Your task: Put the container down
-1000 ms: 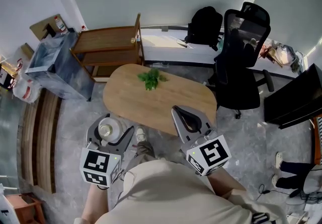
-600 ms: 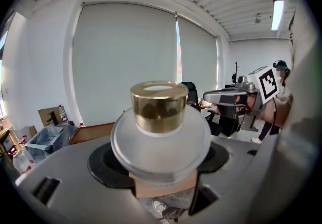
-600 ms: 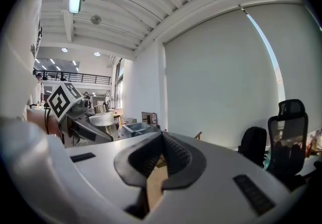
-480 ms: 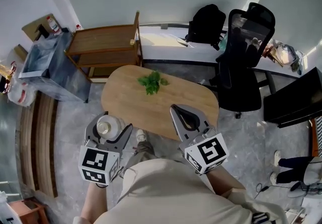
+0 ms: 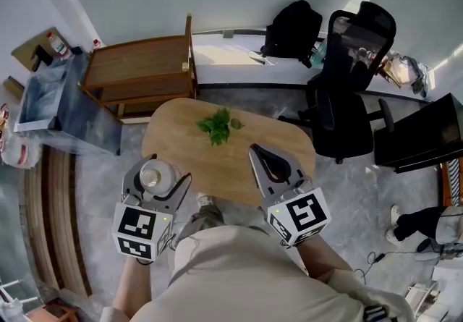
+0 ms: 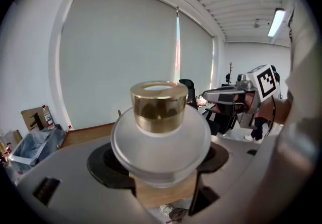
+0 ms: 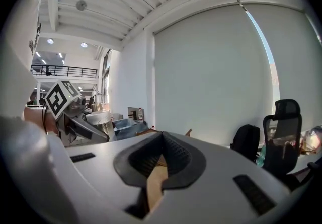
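Note:
My left gripper (image 5: pixel 155 177) is shut on a frosted white container (image 5: pixel 154 178) with a gold cap, held upright just off the near-left edge of the oval wooden table (image 5: pixel 189 147). In the left gripper view the container (image 6: pixel 160 140) fills the jaws, its gold cap (image 6: pixel 158 105) on top. My right gripper (image 5: pixel 266 163) is shut with nothing in it, over the table's near-right part. In the right gripper view its jaws (image 7: pixel 160 142) meet at the tips, and the left gripper with the container (image 7: pixel 98 121) shows at the left.
A small green sprig (image 5: pixel 218 126) lies near the table's middle. A wooden cabinet (image 5: pixel 137 77) and a grey bin (image 5: pixel 54 111) stand to the far left. A black office chair (image 5: pixel 346 74), a backpack (image 5: pixel 293 27) and a low white bench (image 5: pixel 239 64) lie beyond the table.
The head view has shifted slightly, so the room has slid left. My left gripper with the container has edged up toward the table's edge. The right gripper has barely moved.

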`<state>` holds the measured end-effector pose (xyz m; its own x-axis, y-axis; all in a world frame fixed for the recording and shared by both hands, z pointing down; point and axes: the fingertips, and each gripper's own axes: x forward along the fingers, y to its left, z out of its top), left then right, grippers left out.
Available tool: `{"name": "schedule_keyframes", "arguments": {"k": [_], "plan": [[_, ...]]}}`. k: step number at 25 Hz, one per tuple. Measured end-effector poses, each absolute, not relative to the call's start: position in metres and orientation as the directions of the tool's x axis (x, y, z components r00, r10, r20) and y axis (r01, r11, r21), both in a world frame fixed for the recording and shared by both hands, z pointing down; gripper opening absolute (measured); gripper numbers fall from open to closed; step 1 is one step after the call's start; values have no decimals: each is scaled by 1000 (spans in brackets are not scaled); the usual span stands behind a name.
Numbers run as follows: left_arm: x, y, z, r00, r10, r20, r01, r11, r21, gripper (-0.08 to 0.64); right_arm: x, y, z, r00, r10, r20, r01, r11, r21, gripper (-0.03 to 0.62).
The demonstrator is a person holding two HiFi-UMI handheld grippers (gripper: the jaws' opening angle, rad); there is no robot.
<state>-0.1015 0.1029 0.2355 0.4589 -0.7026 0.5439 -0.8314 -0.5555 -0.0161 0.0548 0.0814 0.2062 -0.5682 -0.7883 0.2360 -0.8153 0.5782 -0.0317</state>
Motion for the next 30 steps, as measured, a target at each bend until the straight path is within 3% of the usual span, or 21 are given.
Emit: {"name": "schedule_keyframes", "arguments": {"k": [14,30], "plan": [[-157,-12,244,533,-632,562,-765,-644,1,331,-8,-25,209,-494,-827,269,-861,507,-21,-3],[-145,-50,259,504,-636,583,-782,-624,-4,331,1,-69,223,-510,-812,283,-853,520,-43,-3]]}}
